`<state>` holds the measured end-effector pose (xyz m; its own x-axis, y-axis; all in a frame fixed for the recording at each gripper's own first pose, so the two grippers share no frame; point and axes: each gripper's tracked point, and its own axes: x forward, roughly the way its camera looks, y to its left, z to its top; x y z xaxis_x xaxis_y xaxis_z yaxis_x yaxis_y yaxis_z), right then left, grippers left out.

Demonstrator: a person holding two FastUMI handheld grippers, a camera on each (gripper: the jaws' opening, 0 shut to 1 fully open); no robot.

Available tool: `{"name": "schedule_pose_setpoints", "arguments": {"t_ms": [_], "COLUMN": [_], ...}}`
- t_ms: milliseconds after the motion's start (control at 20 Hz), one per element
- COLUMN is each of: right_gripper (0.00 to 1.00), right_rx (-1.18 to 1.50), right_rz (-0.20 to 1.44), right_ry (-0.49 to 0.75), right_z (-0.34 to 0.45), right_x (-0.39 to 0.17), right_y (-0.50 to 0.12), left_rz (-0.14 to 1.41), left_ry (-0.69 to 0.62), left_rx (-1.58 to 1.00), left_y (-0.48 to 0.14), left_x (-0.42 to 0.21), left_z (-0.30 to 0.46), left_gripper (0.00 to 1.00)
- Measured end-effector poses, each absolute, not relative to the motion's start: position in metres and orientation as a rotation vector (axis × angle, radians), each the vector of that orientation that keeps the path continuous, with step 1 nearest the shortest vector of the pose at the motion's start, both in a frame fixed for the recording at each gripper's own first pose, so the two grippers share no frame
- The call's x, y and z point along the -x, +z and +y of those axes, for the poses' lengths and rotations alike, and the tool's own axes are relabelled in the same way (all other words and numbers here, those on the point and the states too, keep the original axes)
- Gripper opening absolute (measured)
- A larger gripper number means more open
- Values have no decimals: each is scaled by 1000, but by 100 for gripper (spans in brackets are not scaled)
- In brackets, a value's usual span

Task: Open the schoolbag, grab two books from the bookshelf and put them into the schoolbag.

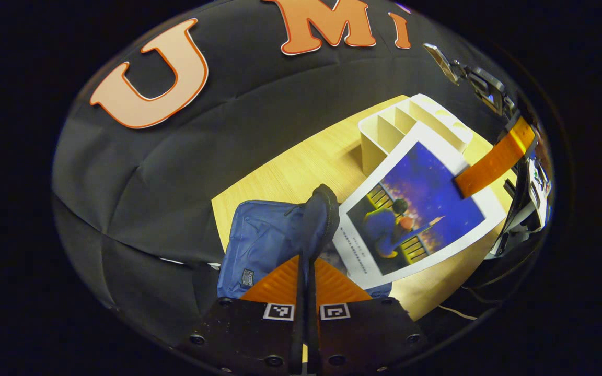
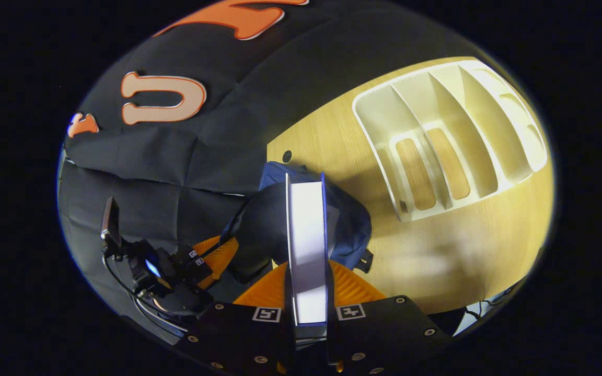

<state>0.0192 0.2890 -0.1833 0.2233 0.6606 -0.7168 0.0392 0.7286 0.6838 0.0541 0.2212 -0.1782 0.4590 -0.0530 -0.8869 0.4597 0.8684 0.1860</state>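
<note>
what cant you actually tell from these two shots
- Inside of the schoolbag, left gripper view: the book and the left gripper cover its mouth, so any first book is hidden.
- Book cover, right gripper view: the book shows edge-on.
- Bookshelf far end, right gripper view: cut off by the edge.

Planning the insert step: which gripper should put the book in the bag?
Right. The right gripper already clamps the book over the schoolbag; the left gripper pinches the bag's flap open.

Bright light shines on the table (image 2: 489,235), with white glare spots. The bookshelf (image 2: 452,136) makes a dark shadow. Edges look bent.
</note>
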Motion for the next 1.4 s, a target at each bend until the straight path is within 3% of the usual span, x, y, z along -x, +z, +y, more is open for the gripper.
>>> {"name": "schedule_pose_setpoints", "arguments": {"t_ms": [200,250,600,900,1200,1250,1300,1350,1400], "right_gripper": [23,24,24,23,24,15,26,19,32], "right_rx": [-719,-723,-795,-939,-981,-981,-978,-970,-948], "right_rz": [1254,1251,1270,1141,1176,1175,1183,1205,1246], "right_ry": [459,453,460,416,441,439,428,409,384], "right_z": [323,329,378,413,446,450,452,454,452], "right_x": [-28,-26,-6,-14,-18,-21,-24,-25,-22], "right_y": [-198,-204,-253,-277,-303,-308,-315,-323,-333], "left_rz": [1052,1048,1051,1045,1039,1036,1034,1038,1044], "left_ry": [-333,-328,-353,-404,-430,-431,-423,-417,-408], "left_rx": [-418,-415,-421,-449,-461,-462,-463,-462,-457], "left_y": [-180,-180,-184,-187,-197,-197,-197,-198,-200], "left_x": [-52,-53,-44,-27,-23,-23,-23,-21,-20], "left_z": [220,219,216,190,180,180,182,185,188], "left_gripper": [0,4,4,4,4,4,4,4,4]}}
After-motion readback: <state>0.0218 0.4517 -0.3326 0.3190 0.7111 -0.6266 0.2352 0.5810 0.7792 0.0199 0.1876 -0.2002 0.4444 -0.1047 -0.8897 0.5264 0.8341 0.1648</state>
